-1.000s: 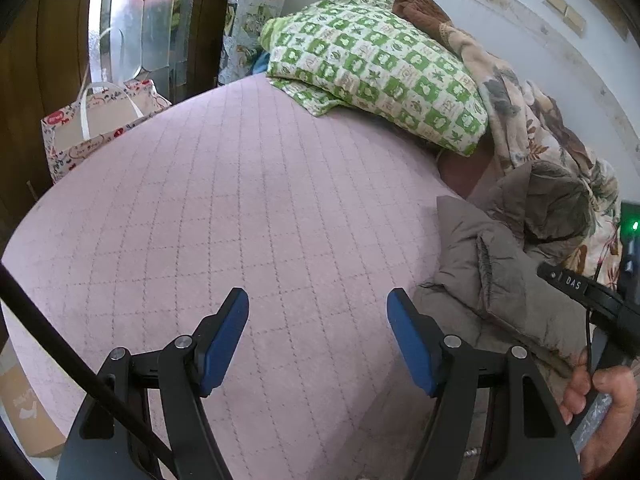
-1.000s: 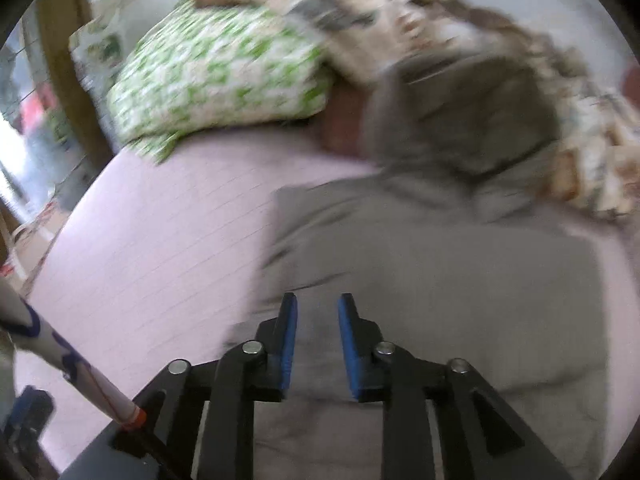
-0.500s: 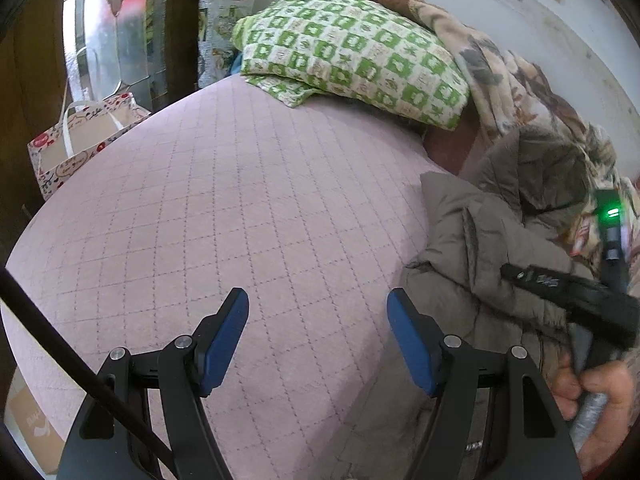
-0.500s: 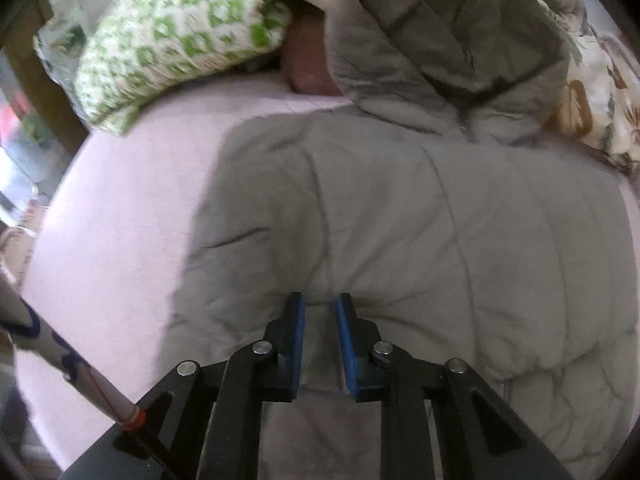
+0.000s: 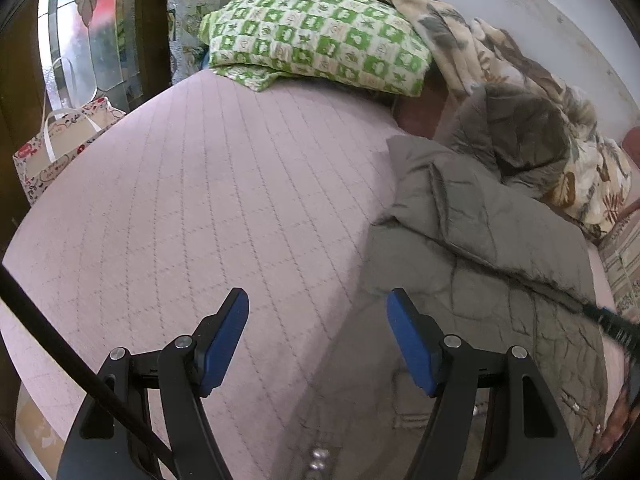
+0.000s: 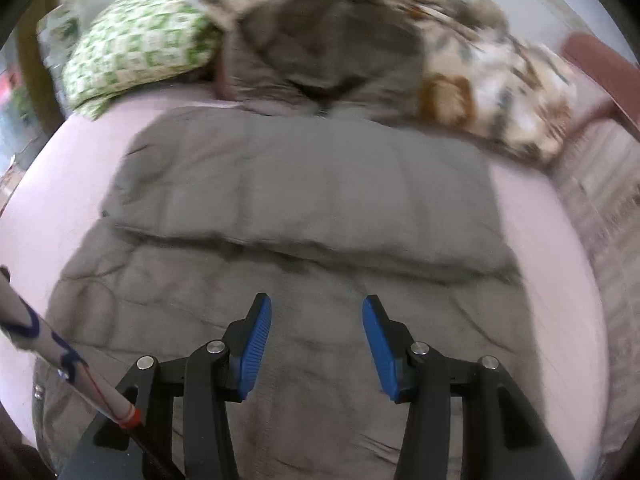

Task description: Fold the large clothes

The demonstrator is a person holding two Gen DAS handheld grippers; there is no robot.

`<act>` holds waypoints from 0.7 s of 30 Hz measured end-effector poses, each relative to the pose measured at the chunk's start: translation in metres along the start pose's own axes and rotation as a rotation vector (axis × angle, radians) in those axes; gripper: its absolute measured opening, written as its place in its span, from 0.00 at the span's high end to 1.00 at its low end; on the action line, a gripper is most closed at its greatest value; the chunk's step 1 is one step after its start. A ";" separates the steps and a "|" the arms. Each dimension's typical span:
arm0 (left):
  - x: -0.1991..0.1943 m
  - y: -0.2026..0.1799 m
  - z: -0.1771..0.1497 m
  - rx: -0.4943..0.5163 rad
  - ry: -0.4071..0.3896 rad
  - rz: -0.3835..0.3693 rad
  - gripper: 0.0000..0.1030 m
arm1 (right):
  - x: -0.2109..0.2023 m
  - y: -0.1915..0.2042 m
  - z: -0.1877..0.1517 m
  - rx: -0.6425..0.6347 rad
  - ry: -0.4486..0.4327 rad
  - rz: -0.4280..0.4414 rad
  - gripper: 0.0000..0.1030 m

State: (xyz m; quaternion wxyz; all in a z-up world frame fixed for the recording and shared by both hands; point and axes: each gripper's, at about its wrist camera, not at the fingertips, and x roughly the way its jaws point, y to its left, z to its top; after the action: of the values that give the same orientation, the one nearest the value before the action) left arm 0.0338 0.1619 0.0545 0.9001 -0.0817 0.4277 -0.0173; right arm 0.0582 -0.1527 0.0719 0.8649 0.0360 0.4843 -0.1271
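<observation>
A grey quilted hooded jacket (image 6: 304, 208) lies spread on the pink quilted bed (image 6: 536, 216), its upper part folded down in a thick band across the body and its hood (image 6: 336, 40) against the bedding at the back. My right gripper (image 6: 317, 310) hovers over the jacket's lower part; its jaws are opening and hold nothing. In the left wrist view the jacket (image 5: 472, 240) lies at the right, and my left gripper (image 5: 318, 300) stands open over bare pink bedcover (image 5: 200, 200) beside the jacket's left edge.
A green-and-white checked pillow (image 5: 316, 36) and a floral blanket (image 5: 540, 92) are heaped along the wall. A patterned paper bag (image 5: 60, 144) stands beyond the bed's left edge. A hand (image 5: 620, 420) shows at the lower right of the left wrist view.
The right gripper let go of the jacket, its jaws spread apart, and it pulled back toward the near edge. The left gripper drifted right toward the jacket, still open.
</observation>
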 end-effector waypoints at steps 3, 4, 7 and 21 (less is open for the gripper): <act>-0.002 -0.009 -0.004 0.034 -0.007 0.001 0.31 | -0.013 -0.025 0.017 0.089 -0.014 0.009 0.45; -0.002 -0.012 -0.005 0.042 -0.008 0.002 0.31 | -0.019 -0.030 0.020 0.105 -0.022 0.011 0.43; 0.002 -0.018 -0.006 0.049 -0.002 -0.005 0.31 | -0.032 -0.035 0.053 0.133 -0.057 0.023 0.33; 0.038 -0.021 0.021 0.046 0.045 -0.046 0.31 | 0.033 -0.054 0.255 0.584 -0.178 0.290 0.10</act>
State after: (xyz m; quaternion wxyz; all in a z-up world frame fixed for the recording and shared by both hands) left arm 0.0748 0.1403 0.0414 0.8912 -0.0704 0.4453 -0.0497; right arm 0.2723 -0.2581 0.1824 0.8660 0.3396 0.3399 -0.1386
